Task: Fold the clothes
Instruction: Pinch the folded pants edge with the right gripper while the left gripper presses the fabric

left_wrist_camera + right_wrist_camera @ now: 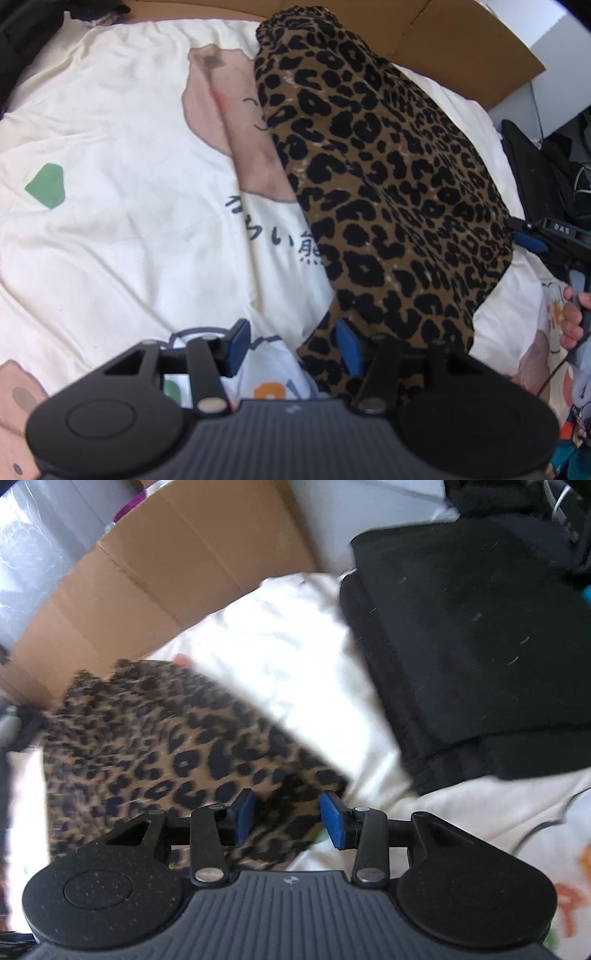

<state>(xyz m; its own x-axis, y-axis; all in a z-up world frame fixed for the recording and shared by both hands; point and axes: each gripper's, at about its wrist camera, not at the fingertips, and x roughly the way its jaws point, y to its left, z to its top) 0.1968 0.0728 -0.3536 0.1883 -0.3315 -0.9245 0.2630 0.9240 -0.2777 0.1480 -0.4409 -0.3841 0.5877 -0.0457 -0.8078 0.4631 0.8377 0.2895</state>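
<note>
A leopard-print garment [376, 177] lies as a long strip on a white printed bed sheet [110, 229]. My left gripper [291, 347] is open over the garment's near end, its right finger against the cloth. In the right wrist view the same garment [155, 753] lies at the lower left, blurred. My right gripper [288, 818] is open just above the garment's corner, holding nothing. The right gripper also shows in the left wrist view [532, 240] at the garment's right edge, held by a hand.
A folded black garment [472, 657] lies on the bed to the right. A flattened cardboard box [155, 590] stands along the far edge of the bed. Dark bags [546, 177] sit at the right side.
</note>
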